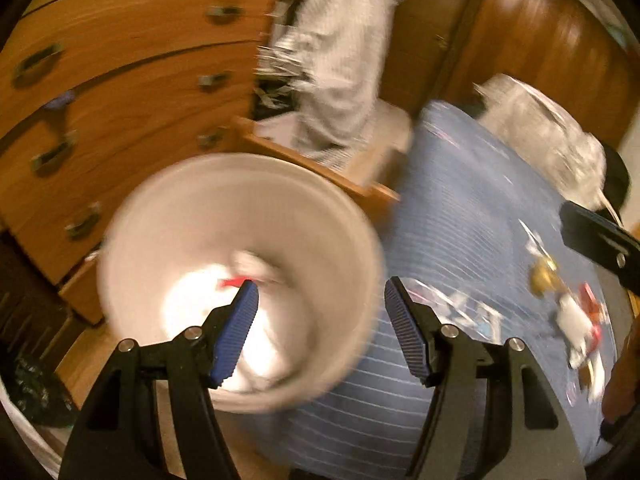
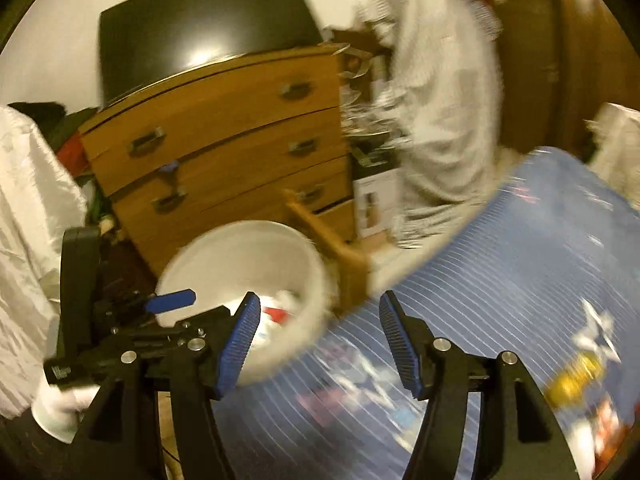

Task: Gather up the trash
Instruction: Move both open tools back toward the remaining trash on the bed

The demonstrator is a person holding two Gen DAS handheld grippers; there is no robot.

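White bin (image 1: 240, 280), left: some trash inside; wrappers (image 1: 576, 312) remain right on blue bedcover (image 1: 460, 200); left gripper (image 1: 322, 320) and right gripper (image 2: 316, 328) agape, empty.

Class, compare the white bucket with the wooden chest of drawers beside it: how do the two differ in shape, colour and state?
The white bucket is round; the wooden chest of drawers is boxy. The bucket is plain white, the chest orange-brown with metal handles. The bucket stands open-topped with scraps inside; the chest's upper drawers are shut. Both stand beside the blue striped bedcover.

wooden dresser (image 2: 224, 132), drawers shut bar the lowest | dark screen (image 2: 204, 28) on top | pale wall (image 2: 60, 40) behind | blue striped bedcover (image 1: 460, 208) | dark wooden door (image 1: 540, 40)
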